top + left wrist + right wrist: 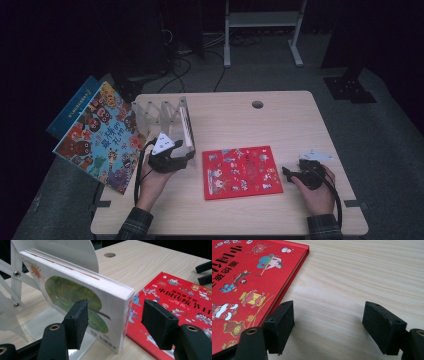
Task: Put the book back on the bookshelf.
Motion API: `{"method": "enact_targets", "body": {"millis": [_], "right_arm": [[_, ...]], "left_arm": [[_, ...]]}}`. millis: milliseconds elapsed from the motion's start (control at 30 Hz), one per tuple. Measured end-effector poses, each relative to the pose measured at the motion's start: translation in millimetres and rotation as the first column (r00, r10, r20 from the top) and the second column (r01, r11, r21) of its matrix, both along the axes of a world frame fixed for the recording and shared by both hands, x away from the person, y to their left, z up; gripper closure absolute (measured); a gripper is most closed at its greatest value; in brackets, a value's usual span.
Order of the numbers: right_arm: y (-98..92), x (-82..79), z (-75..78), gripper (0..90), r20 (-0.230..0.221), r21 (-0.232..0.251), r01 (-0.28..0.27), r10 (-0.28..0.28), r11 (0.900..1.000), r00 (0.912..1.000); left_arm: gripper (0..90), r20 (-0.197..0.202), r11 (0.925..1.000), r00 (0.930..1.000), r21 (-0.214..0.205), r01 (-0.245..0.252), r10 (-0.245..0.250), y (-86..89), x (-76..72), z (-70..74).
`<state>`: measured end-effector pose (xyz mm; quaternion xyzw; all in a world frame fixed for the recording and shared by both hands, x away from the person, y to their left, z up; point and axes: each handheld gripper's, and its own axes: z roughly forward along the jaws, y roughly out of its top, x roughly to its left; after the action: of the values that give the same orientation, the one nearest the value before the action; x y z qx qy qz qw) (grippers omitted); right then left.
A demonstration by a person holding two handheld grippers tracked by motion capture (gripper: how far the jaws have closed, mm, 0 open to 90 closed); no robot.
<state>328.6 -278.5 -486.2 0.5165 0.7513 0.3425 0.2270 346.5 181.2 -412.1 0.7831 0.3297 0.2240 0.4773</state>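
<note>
1. The left gripper has its jaws apart on either side of a white book. The book's spine edge stands between the two black pads, and a gap shows between the right pad and the book. Whether the left pad touches the cover cannot be told.
2. In the high view, the left gripper sits at the near end of a clear plastic book rack, with the person's left hand behind it.
3. The white book stands upright on its edge in the rack, against a clear rounded divider. Its cover shows a large green shape and a small orange sun.
4. The right gripper is spread wide with nothing between its jaws, just above the bare wooden table. Its left pad lies just beside the edge of a red picture book.
5. In the high view, the right gripper rests in the right hand, just right of the red picture book.
6. The red book lies flat on the table, cover up, between the two grippers.
7. A large colourful book leans off the table's left edge beside the rack, with a blue one behind it.
8. A round hole sits near the table's far edge.
</note>
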Motion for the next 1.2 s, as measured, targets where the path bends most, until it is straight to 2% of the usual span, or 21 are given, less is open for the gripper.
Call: {"method": "enact_targets", "body": {"millis": [133, 267, 333, 433, 633, 767, 867, 967, 1033, 1200], "right_arm": [[0.0, 0.0, 0.0, 24.1, 0.0, 0.0, -0.002, 0.002, 1.0, 1.0], [-0.1, 0.0, 0.1, 24.2, -0.001, 0.001, -0.002, 0.002, 1.0, 1.0], [-0.1, -0.9, 0.3, 27.2, 0.001, 0.002, 0.002, -0.002, 1.0, 1.0], [-1.3, -2.0, 0.7, 32.0, 0.005, 0.01, 0.003, -0.003, 0.9999, 1.0], [-0.5, -3.2, 5.0, 36.6, -0.003, 0.018, -0.007, 0.007, 0.9998, 1.0], [1.7, -3.7, 10.4, 40.0, -0.001, 0.038, -0.027, 0.027, 0.9989, 0.9996], [6.5, -4.7, 14.6, 41.6, -0.002, 0.046, -0.053, 0.053, 0.9975, 0.9986], [10.9, -6.0, 16.8, 42.0, 0.001, 0.057, -0.073, 0.073, 0.9957, 0.9974], [13.7, -6.5, 17.2, 42.3, 0.0, 0.06, -0.083, 0.083, 0.9948, 0.9966], [16.1, -6.8, 17.2, 42.3, -0.005, 0.064, -0.095, 0.095, 0.9934, 0.9954]], "left_arm": [[36.2, -0.004, 0.9999, 1.0, 0.014, -0.001, 0.001, 3.1, -5.7, -1.0], [36.2, -0.015, 0.9993, 0.9999, 0.039, -0.001, 0.001, 7.9, -18.0, -5.7], [36.2, -0.016, 0.9989, 0.9999, 0.047, -0.002, 0.003, 10.2, -23.5, -7.7], [36.5, -0.029, 0.9982, 0.9995, 0.058, 0.011, -0.009, 11.1, -33.0, -12.4], [44.4, -0.07, 0.9949, 0.9953, 0.071, 0.071, -0.066, 7.4, -48.1, -19.7], [53.7, -0.114, 0.9902, 0.9878, 0.079, 0.116, -0.106, 3.7, -52.7, -27.8], [61.9, -0.15, 0.9842, 0.9793, 0.093, 0.151, -0.136, -1.9, -52.2, -33.8], [65.9, -0.183, 0.9735, 0.9681, 0.12, 0.195, -0.171, -11.7, -51.5, -41.4], [68.5, -0.196, 0.9635, 0.9626, 0.154, 0.219, -0.187, -18.5, -51.1, -45.8], [72.5, -0.225, 0.9519, 0.9511, 0.173, 0.253, -0.211, -27.1, -48.3, -52.5]]}}
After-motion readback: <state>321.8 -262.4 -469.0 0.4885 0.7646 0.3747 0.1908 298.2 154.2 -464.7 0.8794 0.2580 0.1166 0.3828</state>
